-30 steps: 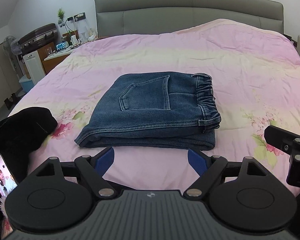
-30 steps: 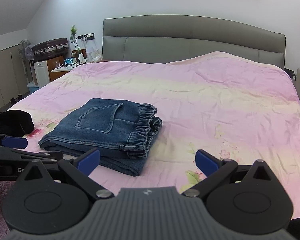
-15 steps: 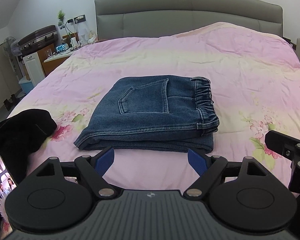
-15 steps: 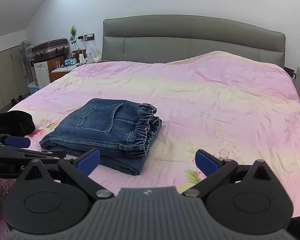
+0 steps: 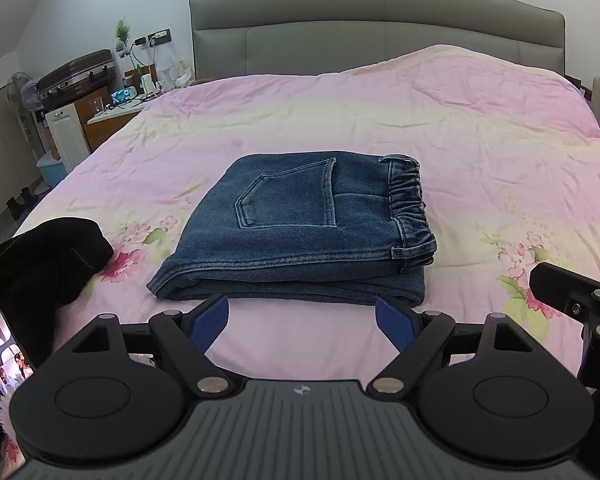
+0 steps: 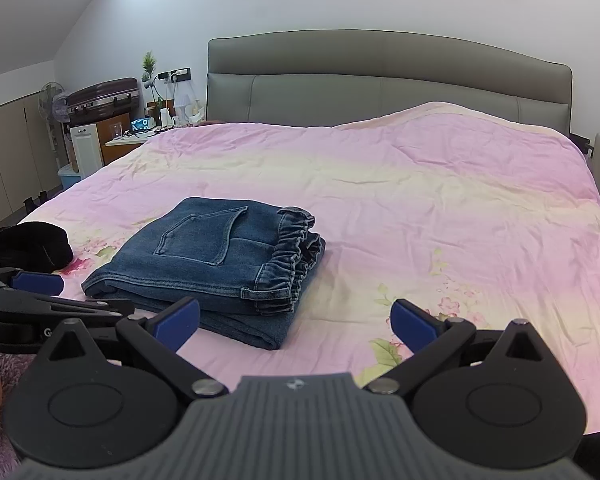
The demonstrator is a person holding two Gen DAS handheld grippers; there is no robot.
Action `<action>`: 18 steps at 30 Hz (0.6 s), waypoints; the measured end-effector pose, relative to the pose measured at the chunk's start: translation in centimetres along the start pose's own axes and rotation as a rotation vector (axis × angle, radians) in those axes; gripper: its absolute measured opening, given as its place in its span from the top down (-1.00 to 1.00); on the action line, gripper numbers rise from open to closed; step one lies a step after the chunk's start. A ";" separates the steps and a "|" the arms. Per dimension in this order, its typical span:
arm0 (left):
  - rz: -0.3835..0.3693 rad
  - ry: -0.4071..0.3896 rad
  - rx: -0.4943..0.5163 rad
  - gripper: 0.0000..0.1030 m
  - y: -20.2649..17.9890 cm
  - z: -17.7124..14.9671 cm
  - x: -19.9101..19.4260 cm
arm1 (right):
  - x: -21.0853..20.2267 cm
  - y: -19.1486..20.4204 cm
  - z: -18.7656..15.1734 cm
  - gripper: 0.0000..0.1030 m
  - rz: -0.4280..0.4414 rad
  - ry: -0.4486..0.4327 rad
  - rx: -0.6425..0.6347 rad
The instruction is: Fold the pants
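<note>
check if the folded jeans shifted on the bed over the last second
No. The folded jeans keep the same spot beside the black garment and the quilt's flower print; only the cameras drifted slightly.

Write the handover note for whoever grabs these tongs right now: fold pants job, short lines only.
Left tongs: open, empty, held just short of the near edge of the jeans.
Right tongs: open, empty, to the right of the jeans and nearer the camera.
Jeans: folded into a compact stack on the pink bedspread, back pocket up, elastic waistband on the right.
Black garment: beside the jeans on the left, touching nothing of the job.
Done: folding looks complete.
Left: probably nothing; perhaps square the bottom layer, which sticks out at the near edge.
</note>
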State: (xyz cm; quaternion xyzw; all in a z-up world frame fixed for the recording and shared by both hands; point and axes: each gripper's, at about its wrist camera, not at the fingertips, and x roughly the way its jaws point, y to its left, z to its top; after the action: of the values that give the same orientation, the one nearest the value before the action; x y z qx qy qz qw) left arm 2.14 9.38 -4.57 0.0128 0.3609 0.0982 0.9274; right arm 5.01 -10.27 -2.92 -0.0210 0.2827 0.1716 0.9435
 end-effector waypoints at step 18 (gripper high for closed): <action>-0.003 -0.002 -0.007 -0.89 -0.1 0.2 -0.1 | 0.1 0.1 0.1 -0.90 -0.003 -0.005 0.004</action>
State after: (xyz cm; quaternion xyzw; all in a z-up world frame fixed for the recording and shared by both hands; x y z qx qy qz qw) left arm 2.24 9.23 -4.36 0.0090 0.3597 0.0981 0.9279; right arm 5.08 -10.10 -2.82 -0.0191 0.2808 0.1698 0.9444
